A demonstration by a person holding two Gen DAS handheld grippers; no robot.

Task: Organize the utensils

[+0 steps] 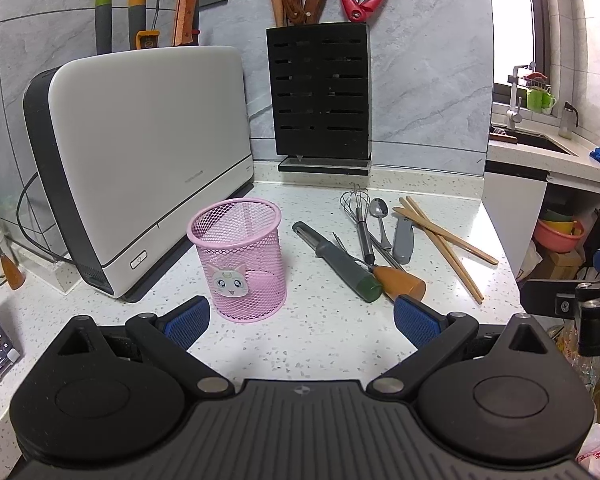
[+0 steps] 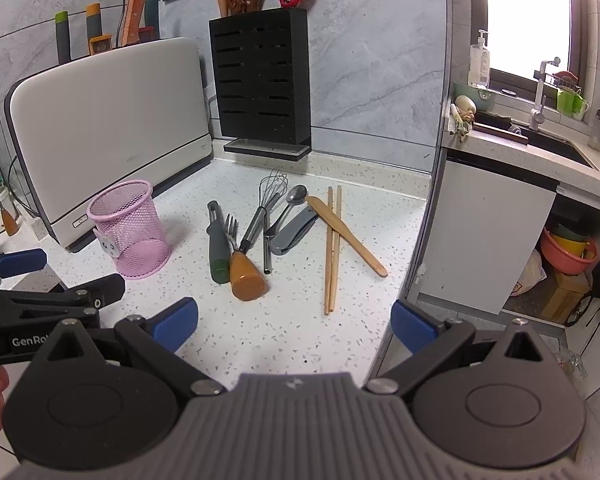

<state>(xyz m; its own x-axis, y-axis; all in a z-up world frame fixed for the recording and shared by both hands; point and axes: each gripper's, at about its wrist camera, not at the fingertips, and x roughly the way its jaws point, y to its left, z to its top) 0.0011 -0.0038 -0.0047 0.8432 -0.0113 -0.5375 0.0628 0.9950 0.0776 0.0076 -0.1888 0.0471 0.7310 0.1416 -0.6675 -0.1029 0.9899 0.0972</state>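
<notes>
An empty pink mesh cup (image 1: 239, 256) (image 2: 129, 229) with a cat sticker stands on the speckled counter (image 1: 320, 328). To its right lie loose utensils: a green-handled peeler (image 1: 340, 264) (image 2: 217, 240), a fork with an orange wooden handle (image 1: 400, 280) (image 2: 245, 268), a whisk (image 1: 360, 216) (image 2: 266, 204), a spoon (image 1: 379, 216) (image 2: 290, 204), a grey folding knife (image 1: 403, 234) (image 2: 294, 230), wooden chopsticks (image 1: 448, 240) (image 2: 333, 248) and a wooden spatula (image 2: 346, 234). My left gripper (image 1: 302, 318) hangs open, close in front of the cup. My right gripper (image 2: 294, 324) is open too, nearer than the utensils.
A white and black appliance (image 1: 148, 160) stands at the back left, a black knife block (image 1: 320, 92) with knives and red scissors against the tiled wall. The counter ends on the right (image 2: 412, 264); beyond it are a white cabinet (image 2: 488, 240) and a sink (image 2: 540, 136).
</notes>
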